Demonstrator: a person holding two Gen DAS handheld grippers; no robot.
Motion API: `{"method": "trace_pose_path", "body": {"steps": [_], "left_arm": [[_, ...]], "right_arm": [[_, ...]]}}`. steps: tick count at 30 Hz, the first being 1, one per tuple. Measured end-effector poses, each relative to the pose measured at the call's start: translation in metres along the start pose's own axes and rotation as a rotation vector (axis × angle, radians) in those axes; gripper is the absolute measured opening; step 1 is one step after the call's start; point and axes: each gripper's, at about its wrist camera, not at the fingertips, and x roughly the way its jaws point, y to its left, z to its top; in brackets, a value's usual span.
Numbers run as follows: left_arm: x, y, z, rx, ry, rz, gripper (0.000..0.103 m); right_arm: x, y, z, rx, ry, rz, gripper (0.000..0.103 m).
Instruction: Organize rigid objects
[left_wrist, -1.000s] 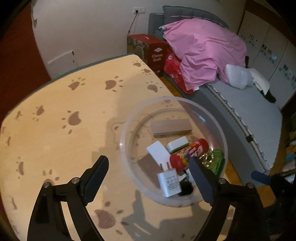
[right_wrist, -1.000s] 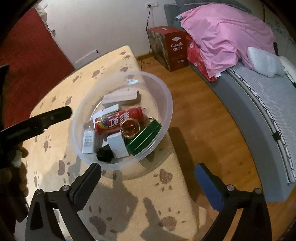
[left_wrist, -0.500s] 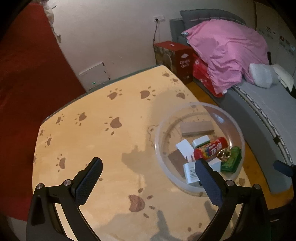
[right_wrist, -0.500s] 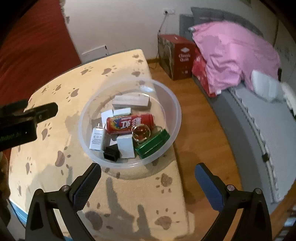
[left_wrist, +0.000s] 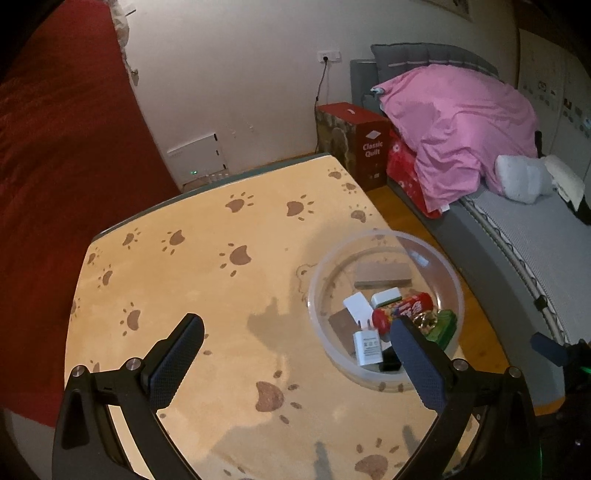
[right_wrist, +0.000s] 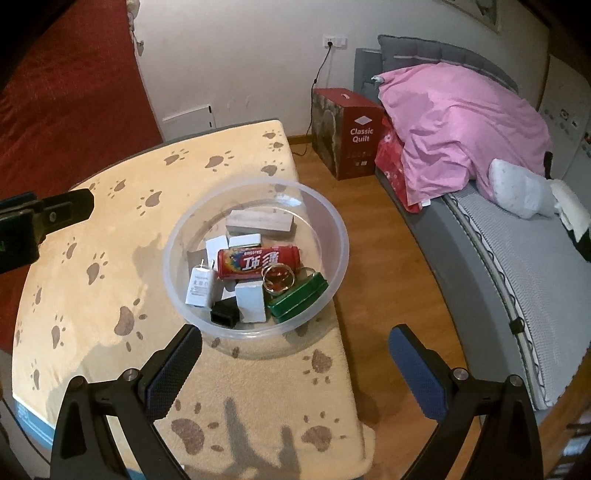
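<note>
1. Clear plastic bowl (right_wrist: 334, 225) sits on the counter (right_wrist: 110, 258), near its edge toward the wooden floor (right_wrist: 380, 266); the counter carries a tan cloth printed with brown paw marks.
2. Inside the bowl lie a red candy tube (right_wrist: 258, 261), a pale wooden block (right_wrist: 260, 222), a white charger (right_wrist: 200, 287), a green tin (right_wrist: 298, 301), a black plug-like piece (right_wrist: 224, 314), a white box (right_wrist: 251, 301) and a set of metal rings (right_wrist: 277, 278) resting against the tube and tin.
3. Left gripper (left_wrist: 295, 330) hovers above the counter with its jaws spread wide and nothing between them; its right finger overlaps the near side of the bowl in the left wrist view.
4. Right gripper (right_wrist: 295, 338) hangs just short of the bowl's near rim, jaws equally wide apart and holding nothing.
5. Beyond the counter stand a red quilt box (right_wrist: 349, 133) on the floor and a bed (right_wrist: 517, 258) with a pink duvet (right_wrist: 458, 122).
</note>
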Motion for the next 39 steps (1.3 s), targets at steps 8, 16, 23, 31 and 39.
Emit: {"method": "trace_pose_path", "body": {"steps": [8, 16, 23, 31, 39], "left_arm": [[-0.014, -0.005, -0.001, 0.033, -0.017, 0.038, 0.101], [-0.03, -0.008, 0.0, 0.034, -0.037, 0.015, 0.101], [-0.039, -0.007, 0.003, 0.023, -0.049, -0.011, 0.102], [-0.034, -0.009, 0.006, 0.011, -0.01, -0.043, 0.103], [-0.027, -0.02, 0.004, 0.025, 0.003, -0.05, 0.103]], "right_arm": [[-0.01, -0.001, 0.0, 0.001, -0.03, -0.001, 0.103], [-0.017, 0.0, 0.002, 0.003, -0.061, -0.002, 0.103], [-0.025, -0.001, 0.003, 0.007, -0.084, -0.004, 0.103], [-0.027, -0.003, 0.002, 0.016, -0.086, -0.01, 0.103], [-0.023, -0.01, -0.001, 0.044, -0.061, -0.023, 0.103]]}}
